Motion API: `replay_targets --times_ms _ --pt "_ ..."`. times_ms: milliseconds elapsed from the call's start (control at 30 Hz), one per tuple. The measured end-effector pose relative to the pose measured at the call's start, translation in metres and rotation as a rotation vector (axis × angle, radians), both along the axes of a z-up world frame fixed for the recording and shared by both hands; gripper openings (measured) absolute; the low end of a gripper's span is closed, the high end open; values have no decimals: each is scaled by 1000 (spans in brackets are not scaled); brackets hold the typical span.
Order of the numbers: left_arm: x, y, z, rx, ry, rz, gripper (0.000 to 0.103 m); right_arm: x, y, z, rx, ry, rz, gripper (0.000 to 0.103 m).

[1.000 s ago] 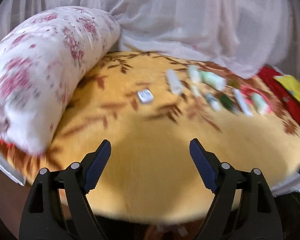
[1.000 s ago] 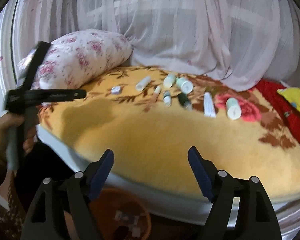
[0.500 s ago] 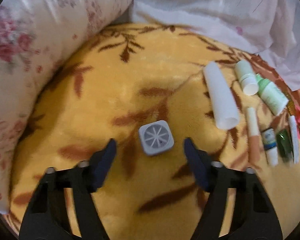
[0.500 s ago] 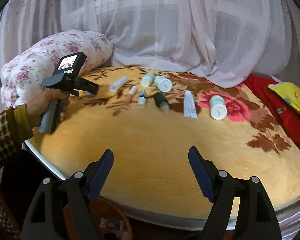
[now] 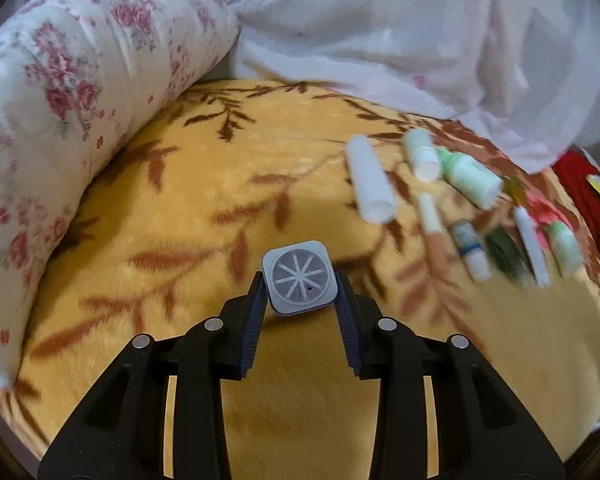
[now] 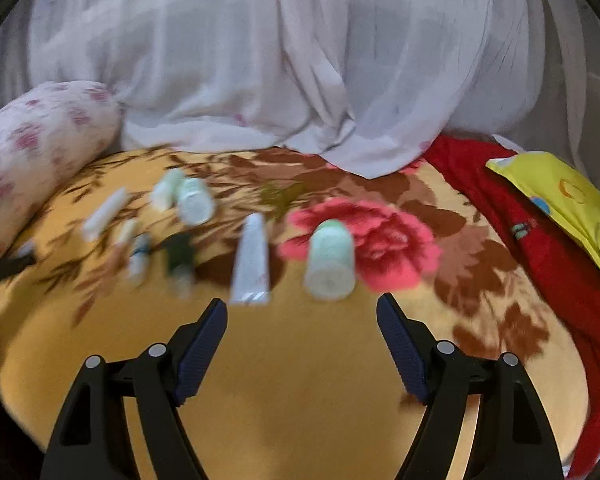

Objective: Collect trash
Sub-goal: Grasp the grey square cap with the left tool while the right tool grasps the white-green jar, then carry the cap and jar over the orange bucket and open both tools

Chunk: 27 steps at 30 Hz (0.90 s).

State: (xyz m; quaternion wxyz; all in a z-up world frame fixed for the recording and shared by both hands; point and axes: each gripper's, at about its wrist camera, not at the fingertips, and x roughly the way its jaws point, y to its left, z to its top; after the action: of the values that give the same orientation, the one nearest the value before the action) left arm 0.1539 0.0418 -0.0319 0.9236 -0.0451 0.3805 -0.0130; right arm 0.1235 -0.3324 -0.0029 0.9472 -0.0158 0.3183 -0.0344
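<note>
Evidently, the left tool (image 5: 300,286), just closing, pinches the grey square cap (image 5: 299,283) off the bed (image 5: 180,208), while the right tool (image 6: 302,316) hovers spread near the green-white bottle (image 6: 331,264), presumably next.

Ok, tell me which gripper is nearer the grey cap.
Left. The left gripper is shut on the grey cap; the right gripper hangs open over the blanket, nearer the tubes.

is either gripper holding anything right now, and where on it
The left gripper has just closed on the small grey square cap with a star pattern, jaws pressing its two opposite sides. The right gripper is open, holding nothing.
</note>
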Motion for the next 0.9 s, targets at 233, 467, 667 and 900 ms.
replay_targets --times_ms 233,467,667,900 --pt "-37 -15 2 -23 -23 -65 34 99 -16 -21 -52 149 -90 75" --pt "-59 -18 -5 -39 4 -92 34 149 -33 -54 31 342 -124 47" --pt "-82 -14 -3 -57 -4 -108 34 100 -14 -32 11 233 -81 47" --pt "-139 -17 1 -51 11 -173 34 -40 45 4 75 96 160 47"
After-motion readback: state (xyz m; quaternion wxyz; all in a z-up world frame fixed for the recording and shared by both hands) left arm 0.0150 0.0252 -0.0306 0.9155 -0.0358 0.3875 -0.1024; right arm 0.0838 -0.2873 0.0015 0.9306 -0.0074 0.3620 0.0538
